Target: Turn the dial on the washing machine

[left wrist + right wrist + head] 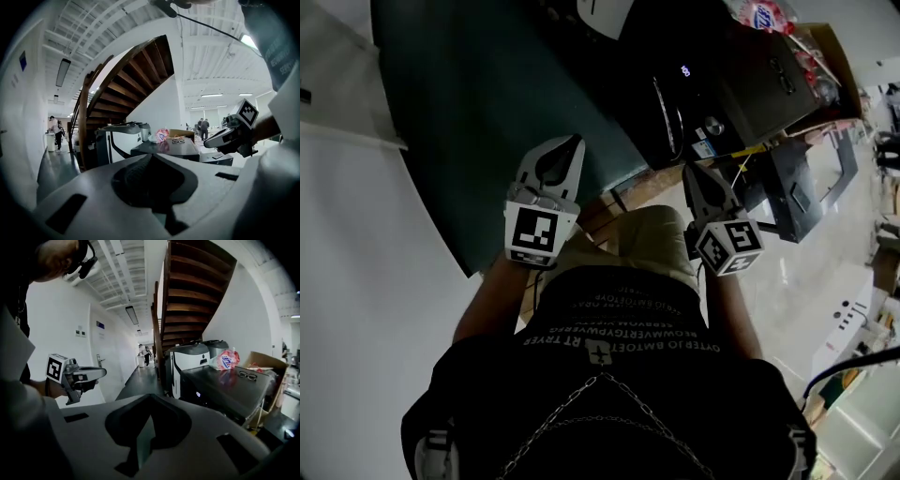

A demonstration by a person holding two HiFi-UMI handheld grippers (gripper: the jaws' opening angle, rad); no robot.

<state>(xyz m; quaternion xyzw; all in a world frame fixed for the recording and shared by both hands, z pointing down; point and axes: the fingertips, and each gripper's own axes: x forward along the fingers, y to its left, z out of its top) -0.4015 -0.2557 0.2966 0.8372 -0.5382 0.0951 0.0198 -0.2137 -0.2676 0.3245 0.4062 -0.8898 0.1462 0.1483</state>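
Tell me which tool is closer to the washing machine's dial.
The right tool: its tip points at the black washing machine, close to the dial; the left tool sits farther left, off the machine.

Open gap before washing machine [750,84]

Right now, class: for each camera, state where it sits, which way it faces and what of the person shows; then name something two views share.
Head view: on the person's head, facing steeply down; shows black shirt, left gripper, right gripper, washing machine.
Left gripper view: on the left gripper, facing along its shut fingers toward the staircase; right gripper shows at right.
Right gripper view: on the right gripper, facing along its shut fingers toward the washing machine; left gripper at left.
Shared: both gripper views show staircase and washing machine.
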